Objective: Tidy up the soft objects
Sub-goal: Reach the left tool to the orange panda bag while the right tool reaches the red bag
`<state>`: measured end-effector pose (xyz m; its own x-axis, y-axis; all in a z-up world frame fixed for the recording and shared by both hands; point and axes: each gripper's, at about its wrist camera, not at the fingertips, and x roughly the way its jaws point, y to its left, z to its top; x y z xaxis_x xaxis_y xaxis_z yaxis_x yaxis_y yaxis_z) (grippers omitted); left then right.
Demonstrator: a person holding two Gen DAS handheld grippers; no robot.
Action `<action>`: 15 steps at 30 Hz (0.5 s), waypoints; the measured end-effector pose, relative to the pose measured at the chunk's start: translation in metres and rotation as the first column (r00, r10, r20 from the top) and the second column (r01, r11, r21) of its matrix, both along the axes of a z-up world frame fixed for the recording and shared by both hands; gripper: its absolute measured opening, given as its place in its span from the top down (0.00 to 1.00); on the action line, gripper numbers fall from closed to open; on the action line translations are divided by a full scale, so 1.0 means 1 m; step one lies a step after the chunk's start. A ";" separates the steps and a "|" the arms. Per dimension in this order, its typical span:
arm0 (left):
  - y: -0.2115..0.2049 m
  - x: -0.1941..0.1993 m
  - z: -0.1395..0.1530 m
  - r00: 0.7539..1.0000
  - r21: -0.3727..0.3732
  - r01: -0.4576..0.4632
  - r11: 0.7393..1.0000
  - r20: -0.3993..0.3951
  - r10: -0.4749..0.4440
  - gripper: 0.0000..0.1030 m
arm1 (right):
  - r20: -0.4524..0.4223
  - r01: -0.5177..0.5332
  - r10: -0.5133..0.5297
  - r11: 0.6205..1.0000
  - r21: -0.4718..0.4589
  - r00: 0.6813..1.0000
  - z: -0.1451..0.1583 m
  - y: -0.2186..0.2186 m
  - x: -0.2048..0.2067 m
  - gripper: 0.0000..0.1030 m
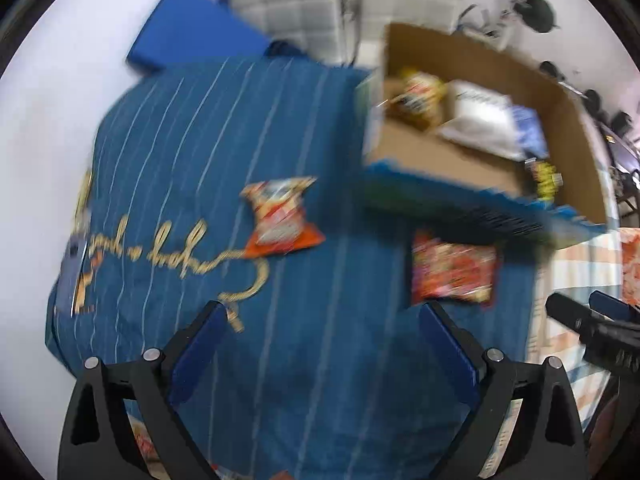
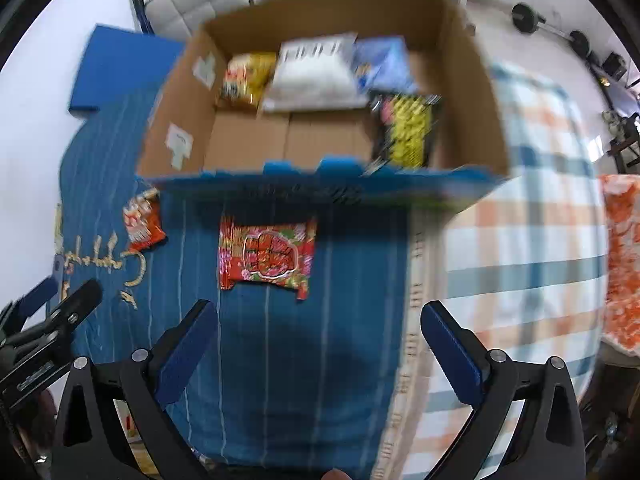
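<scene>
Blue striped blanket [image 1: 192, 128]: orange snack packet [image 1: 280, 216], red snack packet [image 1: 452, 268]; cardboard box [image 1: 568, 128] holding packets; left hand-held gripper [image 1: 324, 344] spread wide, empty.

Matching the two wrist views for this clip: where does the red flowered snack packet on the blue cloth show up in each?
Left wrist: red flowered snack packet lies right of centre, just below the cardboard box, ahead of the open left gripper.
Right wrist: the packet lies centre-left, below the box, ahead of the open right gripper.
Shared landmark: the box's blue front edge.
</scene>
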<state>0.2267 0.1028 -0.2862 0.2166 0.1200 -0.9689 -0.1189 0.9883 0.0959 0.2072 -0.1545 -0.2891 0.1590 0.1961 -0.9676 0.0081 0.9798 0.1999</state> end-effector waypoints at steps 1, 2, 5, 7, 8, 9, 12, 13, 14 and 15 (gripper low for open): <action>0.012 0.002 -0.009 1.000 0.005 -0.016 1.000 -0.020 0.016 0.05 | -0.024 0.001 -0.001 1.000 0.000 1.000 -0.015 0.008 0.004 0.00; 0.022 0.002 -0.017 0.999 0.008 -0.030 1.000 -0.036 0.030 0.04 | -0.046 0.002 -0.002 1.000 0.002 0.999 -0.028 0.013 0.007 0.00; 0.053 0.007 -0.037 0.994 0.010 -0.074 0.997 -0.075 0.075 0.04 | -0.151 0.056 -0.052 0.998 0.027 0.987 -0.075 0.020 0.019 0.01; 0.068 0.013 -0.049 0.991 0.002 -0.094 0.996 -0.095 0.094 0.04 | -0.196 0.105 -0.095 0.994 0.040 0.976 -0.099 0.019 0.024 0.04; 0.075 0.017 -0.055 0.989 0.002 -0.101 0.995 -0.109 0.101 0.05 | -0.212 0.131 -0.118 0.990 0.051 0.970 -0.110 0.018 0.026 0.10; 0.078 0.020 -0.059 0.988 -0.002 -0.102 0.995 -0.116 0.101 0.04 | -0.223 0.150 -0.134 0.987 0.055 0.965 -0.117 0.017 0.026 0.14; 0.087 0.031 -0.074 0.984 -0.005 -0.104 0.995 -0.144 0.102 0.04 | -0.269 0.211 -0.181 0.973 0.088 0.946 -0.140 0.015 0.027 0.39; 0.089 0.035 -0.077 0.983 -0.010 -0.103 0.995 -0.151 0.100 0.04 | -0.284 0.231 -0.193 0.967 0.105 0.939 -0.146 0.014 0.026 0.48; 0.091 0.041 -0.080 0.982 -0.015 -0.104 0.994 -0.157 0.100 0.04 | -0.289 0.242 -0.200 0.963 0.119 0.936 -0.149 0.015 0.025 0.57; 0.092 0.045 -0.083 0.981 -0.020 -0.107 0.994 -0.164 0.102 0.04 | -0.282 0.253 -0.207 0.958 0.137 0.937 -0.150 0.015 0.025 0.65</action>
<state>0.2717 0.1943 -0.3692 0.0438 0.1055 -0.9934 -0.2070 0.9738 0.0943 0.2318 -0.1396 -0.4391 -0.0352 0.3482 -0.9368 0.3040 0.8966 0.3219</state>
